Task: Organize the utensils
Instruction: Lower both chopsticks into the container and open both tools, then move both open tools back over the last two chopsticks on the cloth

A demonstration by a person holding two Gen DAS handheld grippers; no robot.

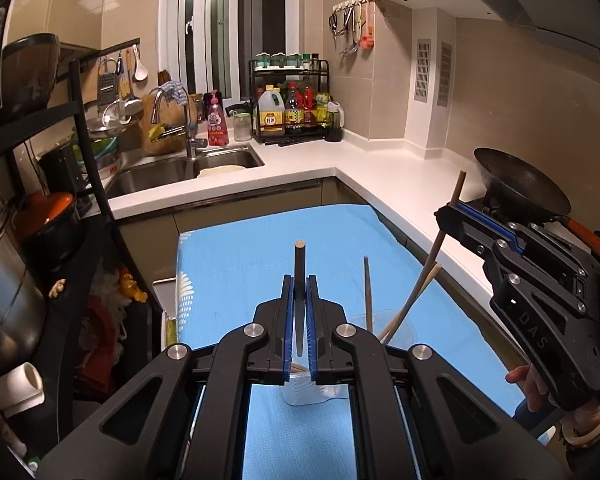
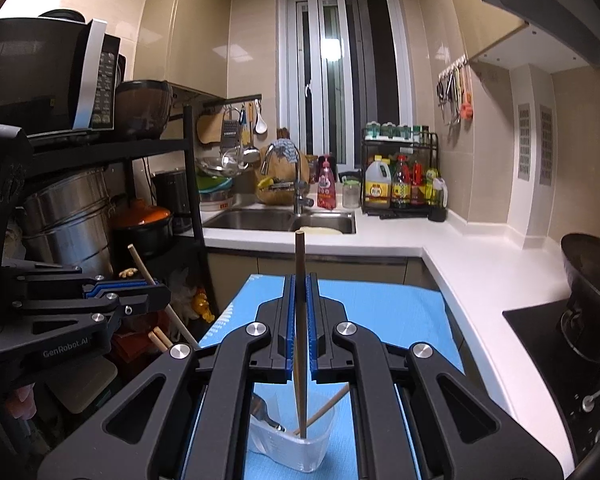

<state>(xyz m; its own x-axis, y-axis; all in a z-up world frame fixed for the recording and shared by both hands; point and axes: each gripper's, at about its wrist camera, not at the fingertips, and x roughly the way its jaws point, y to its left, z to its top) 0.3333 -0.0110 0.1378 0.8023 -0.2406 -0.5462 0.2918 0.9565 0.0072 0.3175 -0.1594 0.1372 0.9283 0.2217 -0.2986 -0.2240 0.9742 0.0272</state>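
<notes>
My left gripper (image 1: pixel 299 292) is shut on a wooden chopstick (image 1: pixel 299 268) that stands upright, its lower end reaching down into a clear plastic cup (image 1: pixel 314 394) on the blue mat (image 1: pixel 236 264). My right gripper (image 2: pixel 300 292) is shut on another wooden chopstick (image 2: pixel 299 256), whose tip rests inside the same cup (image 2: pixel 296 446). The cup also holds other chopsticks (image 2: pixel 328 406) and a metal utensil (image 2: pixel 266 416). The right gripper shows at the right of the left wrist view (image 1: pixel 446 213); the left gripper shows at the left of the right wrist view (image 2: pixel 162 294).
A white L-shaped counter (image 1: pixel 380 176) wraps behind and to the right of the mat. A sink (image 1: pixel 188 168), a bottle rack (image 1: pixel 292 100), a wok on the stove (image 1: pixel 520 184) and a black shelf with pots (image 2: pixel 80 216) surround the mat.
</notes>
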